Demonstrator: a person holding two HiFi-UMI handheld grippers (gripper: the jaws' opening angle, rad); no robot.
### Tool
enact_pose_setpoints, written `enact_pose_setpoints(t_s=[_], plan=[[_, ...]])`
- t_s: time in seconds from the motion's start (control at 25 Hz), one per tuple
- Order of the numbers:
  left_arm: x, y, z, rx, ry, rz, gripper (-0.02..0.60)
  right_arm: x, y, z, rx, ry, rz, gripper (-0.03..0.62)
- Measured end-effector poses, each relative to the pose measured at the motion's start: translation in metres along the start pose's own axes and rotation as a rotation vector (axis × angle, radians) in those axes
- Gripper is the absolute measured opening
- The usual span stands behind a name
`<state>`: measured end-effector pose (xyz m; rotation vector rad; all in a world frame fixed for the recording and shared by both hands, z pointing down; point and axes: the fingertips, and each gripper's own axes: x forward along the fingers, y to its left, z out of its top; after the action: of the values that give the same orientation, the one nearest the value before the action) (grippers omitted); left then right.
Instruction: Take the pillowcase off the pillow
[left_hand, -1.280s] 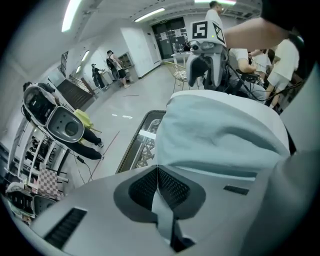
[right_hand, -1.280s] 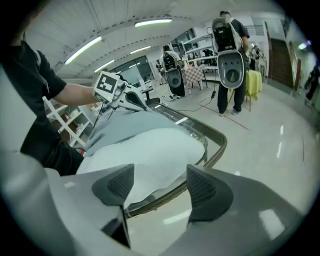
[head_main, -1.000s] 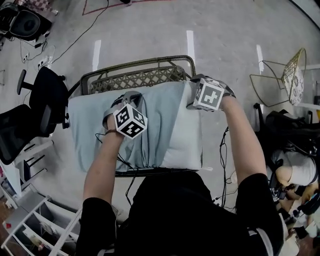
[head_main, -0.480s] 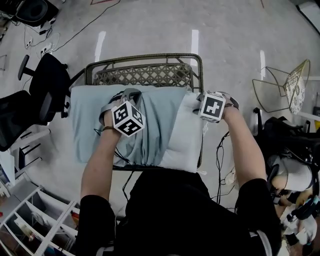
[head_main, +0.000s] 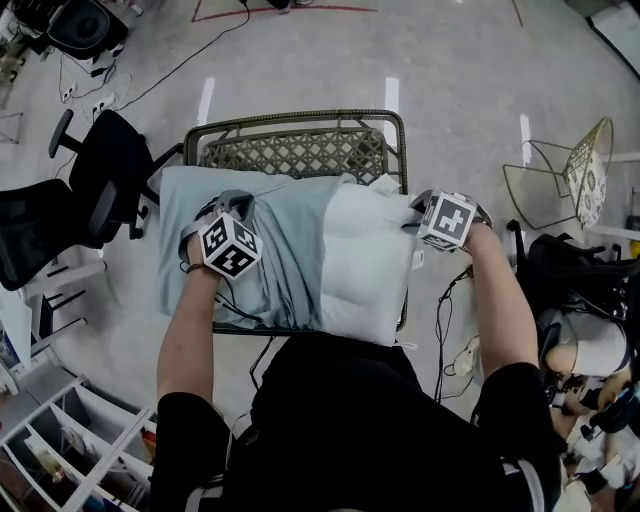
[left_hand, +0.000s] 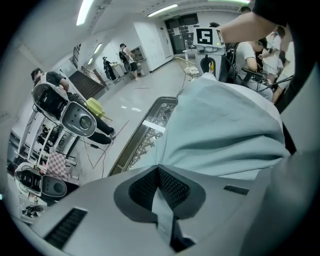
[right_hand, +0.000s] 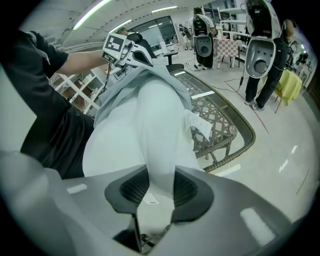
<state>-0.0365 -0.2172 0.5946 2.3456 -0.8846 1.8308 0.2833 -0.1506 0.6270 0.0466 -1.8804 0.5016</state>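
Roughly halfway | pale blue fabric pillowcase (head_main: 290, 250) bunched over left half of soft white pillow (head_main: 365, 265) on woven wicker chair (head_main: 295, 152) | left gripper (left_hand: 160, 175) clenched on pillowcase | right gripper (right_hand: 159, 182) jaws just been closing, pinching bare pillow end | remaining: slide case fully off

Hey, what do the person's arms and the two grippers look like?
The left gripper and right gripper are light grey plastic, with dark textured pads on the fingers. Each carries a white cube with black square markers. The person wears a black short-sleeved shirt; forearms are bare.
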Motion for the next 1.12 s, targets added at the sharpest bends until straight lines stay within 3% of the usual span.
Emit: enact_pose_setpoints(t_s=[0.2,0.28,0.36,0.48,0.56,0.72,0.8,0.84,0.96,1.12], plan=[[-0.003,-0.001,-0.002,-0.080,-0.010,-0.029,0.006,-0.004,0.004,0.000,-0.002,0.010,-0.039,0.137],[-0.003,-0.004,0.020,-0.101,-0.046,-0.045,0.008,-0.004,0.002,0.003,-0.019,0.025,-0.075,0.157],[-0.005,-0.009,0.054,-0.076,-0.110,-0.049,0.014,-0.003,0.002,0.007,-0.030,0.036,-0.097,0.167],[-0.002,-0.029,0.105,-0.031,-0.210,-0.113,0.103,-0.002,0.007,0.011,-0.050,0.041,-0.103,0.167],[0.009,-0.042,0.127,-0.004,-0.228,-0.156,0.137,-0.002,0.012,0.014,-0.070,0.032,-0.102,0.167],[0.041,-0.058,0.133,0.000,-0.167,-0.220,0.146,-0.004,0.023,0.015,-0.082,0.004,-0.084,0.150],[0.048,-0.061,0.126,0.011,-0.127,-0.236,0.080,-0.005,0.023,0.014,-0.078,-0.007,-0.088,0.143],[0.050,-0.060,0.121,0.036,-0.106,-0.225,0.025,-0.004,0.021,0.013,-0.076,-0.009,-0.093,0.139],[0.052,-0.049,0.100,0.122,-0.041,-0.147,0.008,-0.003,0.014,0.006,-0.083,0.016,-0.104,0.131],[0.040,-0.030,0.069,0.069,-0.010,-0.128,0.006,-0.006,0.011,0.000,-0.124,0.058,-0.099,0.130]])
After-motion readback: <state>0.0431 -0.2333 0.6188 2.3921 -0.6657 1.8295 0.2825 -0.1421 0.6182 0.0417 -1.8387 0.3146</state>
